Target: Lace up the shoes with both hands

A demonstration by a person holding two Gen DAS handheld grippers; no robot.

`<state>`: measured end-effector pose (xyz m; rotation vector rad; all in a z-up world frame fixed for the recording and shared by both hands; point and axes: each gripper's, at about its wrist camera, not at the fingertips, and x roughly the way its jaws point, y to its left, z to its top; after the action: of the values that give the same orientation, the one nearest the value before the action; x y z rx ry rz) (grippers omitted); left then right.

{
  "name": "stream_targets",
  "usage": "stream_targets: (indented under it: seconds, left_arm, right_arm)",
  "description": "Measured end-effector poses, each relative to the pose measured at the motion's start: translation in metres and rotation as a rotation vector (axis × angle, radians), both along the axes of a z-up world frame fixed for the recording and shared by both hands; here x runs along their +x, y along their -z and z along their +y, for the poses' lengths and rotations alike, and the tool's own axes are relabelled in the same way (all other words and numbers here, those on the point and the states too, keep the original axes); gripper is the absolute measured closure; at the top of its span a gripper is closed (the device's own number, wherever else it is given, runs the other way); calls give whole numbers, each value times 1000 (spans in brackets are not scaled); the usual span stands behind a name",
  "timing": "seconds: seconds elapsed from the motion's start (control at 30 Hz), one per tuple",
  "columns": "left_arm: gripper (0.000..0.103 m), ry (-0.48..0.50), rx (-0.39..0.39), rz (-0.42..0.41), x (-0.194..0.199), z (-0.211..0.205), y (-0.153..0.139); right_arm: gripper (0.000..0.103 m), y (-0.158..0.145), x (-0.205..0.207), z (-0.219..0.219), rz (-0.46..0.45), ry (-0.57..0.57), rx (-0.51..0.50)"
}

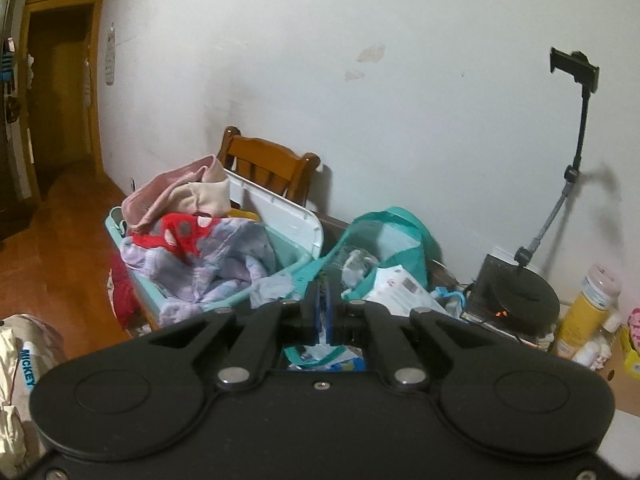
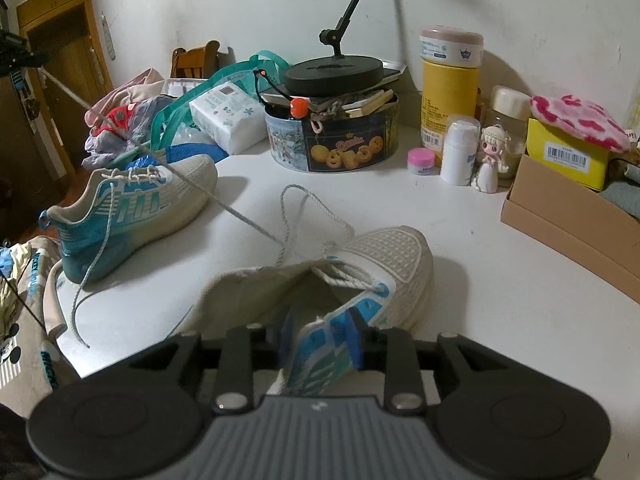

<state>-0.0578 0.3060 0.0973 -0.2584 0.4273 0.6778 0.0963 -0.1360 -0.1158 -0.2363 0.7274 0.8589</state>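
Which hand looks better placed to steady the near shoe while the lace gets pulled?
The right. Its gripper straddles the near shoe's side, while the left gripper is shut and faces the laundry basket.

Your left gripper (image 1: 319, 304) is matt black plastic: two round discs flank a flat body, and angled link arms run forward to blue-padded fingers (image 1: 327, 300). Silver pivot pins cap the links, with a small screw at the centre. Your right gripper (image 2: 320, 338) has the same black discs, links and silver pins, but a ribbed grey centre plate and blue pads (image 2: 354, 342).
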Motion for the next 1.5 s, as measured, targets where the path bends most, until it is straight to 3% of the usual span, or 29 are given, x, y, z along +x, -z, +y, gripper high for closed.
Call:
stream_targets:
  seconds: [0.23,0.47,0.6,0.83,0.97,1.13,1.37,1.47,1.5]
  left_arm:
    - [103,97,11,6,12,-30,-1]
    - [103,369,-7,49,57,-105,12]
    - [103,522,-29,133,83,-148,37]
    - [103,696,-68,329,101,-200,106]
    - [103,769,-112,469,107,-219,161]
    - [102,842,-179,582,113,-231,200]
    - [97,849,-222,561,137,-216,195]
    - [78,841,-238,560,161,-208,200]
    - [77,839,-241,560,167,-207,201]
  right_arm:
    - [72,-1,2,-1,11,11,14]
    - [70,-14,8,-11,57,58,99]
    - [70,-21,11,-15,74,81,132]
    - [67,-24,12,-19,89,102,146]
    - [67,-22,14,-20,107,114,142]
    - [66,-20,18,-20,125,129,132]
    - [66,-25,27,-13,145,144,145]
    - [66,-28,32,-7,148,148,147]
    - [66,-28,34,-5,150,151,147]
